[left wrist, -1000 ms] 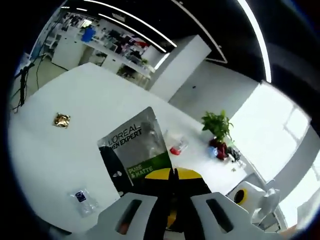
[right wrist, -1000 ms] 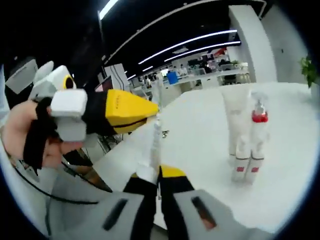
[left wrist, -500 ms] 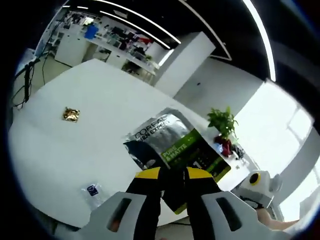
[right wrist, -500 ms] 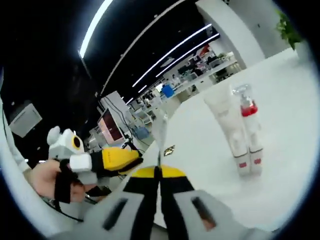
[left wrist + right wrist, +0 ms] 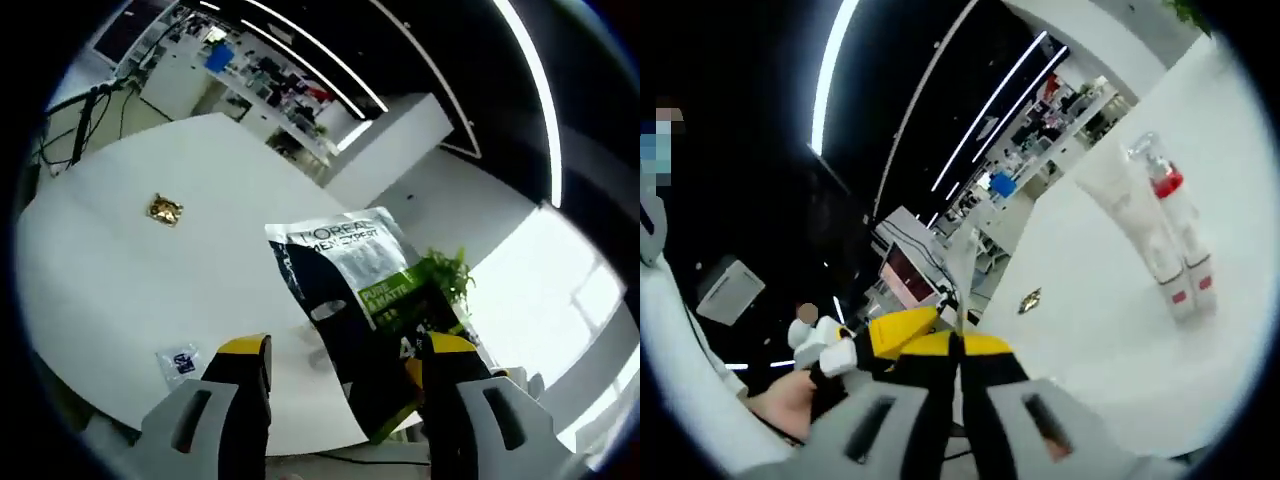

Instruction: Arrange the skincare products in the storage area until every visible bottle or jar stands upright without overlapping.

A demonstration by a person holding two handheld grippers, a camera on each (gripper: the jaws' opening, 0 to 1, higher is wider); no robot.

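Note:
A grey, black and green L'Oreal sachet [image 5: 345,275] hangs in the air above the white table [image 5: 120,270], between the wide-apart jaws of my open left gripper [image 5: 345,350]. In the right gripper view the same sachet [image 5: 962,262] shows edge-on as a thin strip, and my right gripper [image 5: 958,342] is shut on its lower edge. The left gripper [image 5: 898,330], held by a hand, sits just left of it. A white tube [image 5: 1128,212] and a clear spray bottle with a red collar [image 5: 1172,215] stand upright side by side, farther out on the table.
A small gold packet [image 5: 165,209] lies on the table, also in the right gripper view as the gold packet [image 5: 1028,300]. A small clear sachet with a blue label [image 5: 180,362] lies near the front edge. A potted plant [image 5: 448,275] stands at the far side.
My left gripper has opened and let go of the sachet, which the right gripper still holds. Both views have tilted with the hands.

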